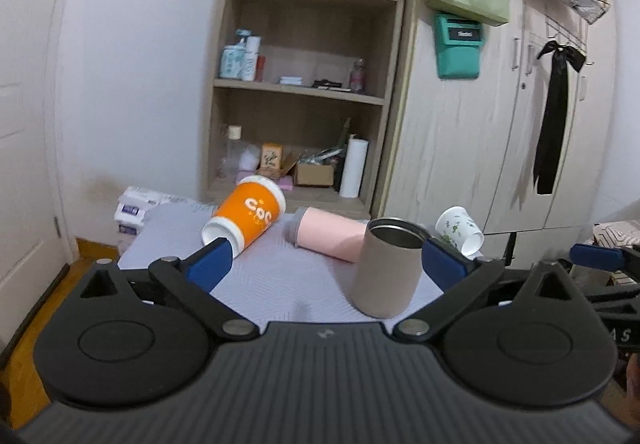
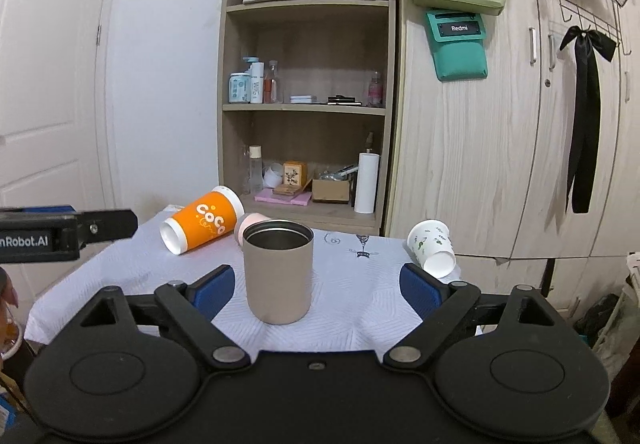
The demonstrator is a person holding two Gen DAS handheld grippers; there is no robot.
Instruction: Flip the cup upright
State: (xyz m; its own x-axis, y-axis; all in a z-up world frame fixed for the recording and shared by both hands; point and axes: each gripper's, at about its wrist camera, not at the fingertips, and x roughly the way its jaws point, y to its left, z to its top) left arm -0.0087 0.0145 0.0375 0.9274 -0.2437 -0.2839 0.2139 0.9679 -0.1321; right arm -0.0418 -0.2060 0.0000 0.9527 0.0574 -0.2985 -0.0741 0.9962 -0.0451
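Beige steel cup (image 2: 278, 273) stands upright on the white cloth (image 2: 352, 308), mouth up. Left of it lies the orange cup (image 2: 202, 221) on its side; behind it the pink cup (image 1: 330, 234), also on its side; right of it the white floral cup (image 2: 432, 247), tipped over. Right gripper (image 2: 316, 286) jaws spread wide either side of the beige cup, not touching. Left gripper (image 1: 326, 264) jaws also wide apart, holding nothing.

A matt taupe cup (image 2: 279, 276) with shiny metal inside stands on a textured white cloth (image 2: 360, 308).
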